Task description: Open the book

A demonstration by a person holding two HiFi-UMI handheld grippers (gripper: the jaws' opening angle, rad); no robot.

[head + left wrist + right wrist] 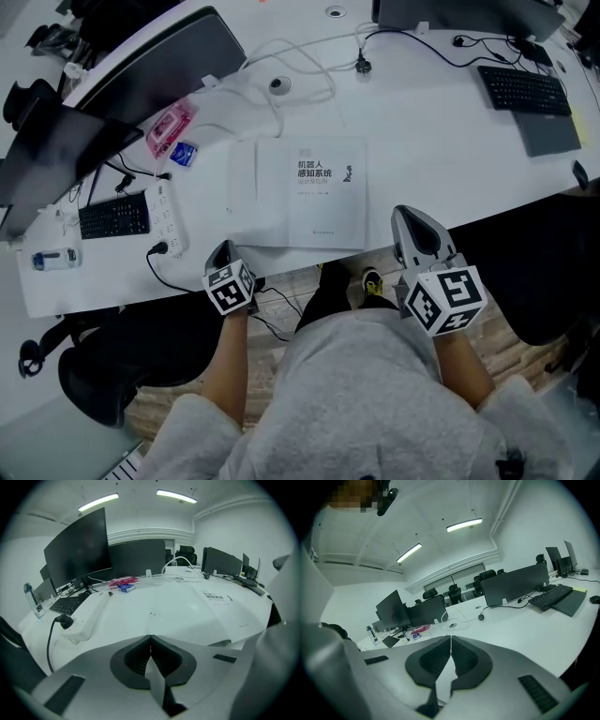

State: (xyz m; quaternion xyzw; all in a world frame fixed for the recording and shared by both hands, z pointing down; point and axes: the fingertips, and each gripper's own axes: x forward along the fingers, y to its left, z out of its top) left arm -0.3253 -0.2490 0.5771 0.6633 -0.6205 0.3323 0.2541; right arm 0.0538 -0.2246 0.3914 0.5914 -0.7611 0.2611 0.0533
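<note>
A white book (305, 192) with dark printed characters on its cover lies closed and flat on the white desk (441, 141), close to the front edge. In the left gripper view the book (225, 606) is ahead and to the right. My left gripper (225, 251) is shut and empty, at the desk's front edge just off the book's near left corner. Its jaws (150, 636) meet with nothing between them. My right gripper (412, 220) hovers over the front edge to the right of the book, also shut (451, 637) and empty.
A white power strip (169, 217) and a small black keyboard (114, 217) lie left of the book. A pink packet (169, 129) and dark monitors (159, 56) stand behind them. White cables (291, 70) trail behind the book. Another keyboard (523, 89) sits far right.
</note>
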